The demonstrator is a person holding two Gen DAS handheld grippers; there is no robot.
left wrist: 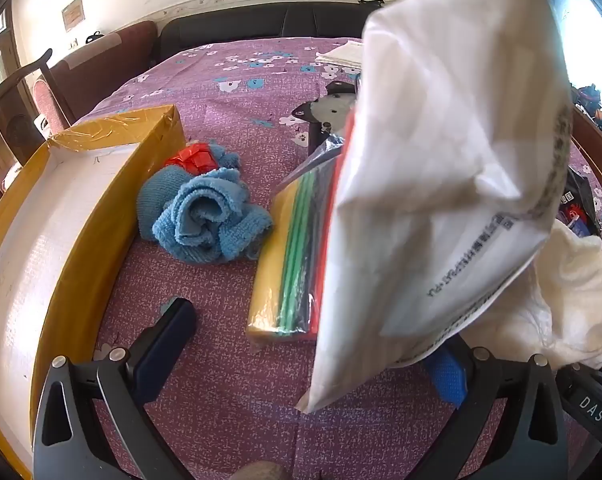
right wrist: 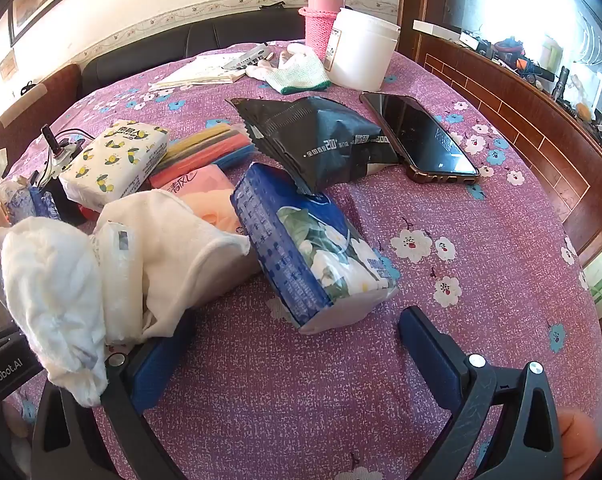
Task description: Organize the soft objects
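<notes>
Purple flowered cloth (right wrist: 481,280) covers the table, with a dark sofa back and a cream wall behind.

Left view: the left claw (left wrist: 313,344) stands spread wide with nothing pinched; its right finger is partly hidden by a white bag (left wrist: 441,160) hanging close before the lens, which blocks most of the right side. Its small print is too blurred to read. A black part at the lower right edge reads "DAS". Beside the left finger runs a yellow-taped box (left wrist: 61,240), white inside and open on top. Past the claw lies a clear pack of coloured strips (left wrist: 293,248), then a crumpled blue towel (left wrist: 209,220) just beside the box, touching something red (left wrist: 193,160).

Right view: the right claw (right wrist: 293,352) is also spread wide, holding nothing. "GenRobot.AI" shows on a black part at the left edge. A white cloth (right wrist: 61,288) drapes against the left finger. Just beyond the claw lies a blue tissue pack (right wrist: 309,252) with white flowers, its writing unreadable. A black pouch (right wrist: 313,140) marked "200" rests on its far end. A phone (right wrist: 421,140) lies to the right. Left are a pink pack (right wrist: 205,188) and a lemon-print tissue pack (right wrist: 117,160). Farthest stand a white tub (right wrist: 361,48), a glove (right wrist: 301,72) and a pink flask (right wrist: 325,12).
</notes>
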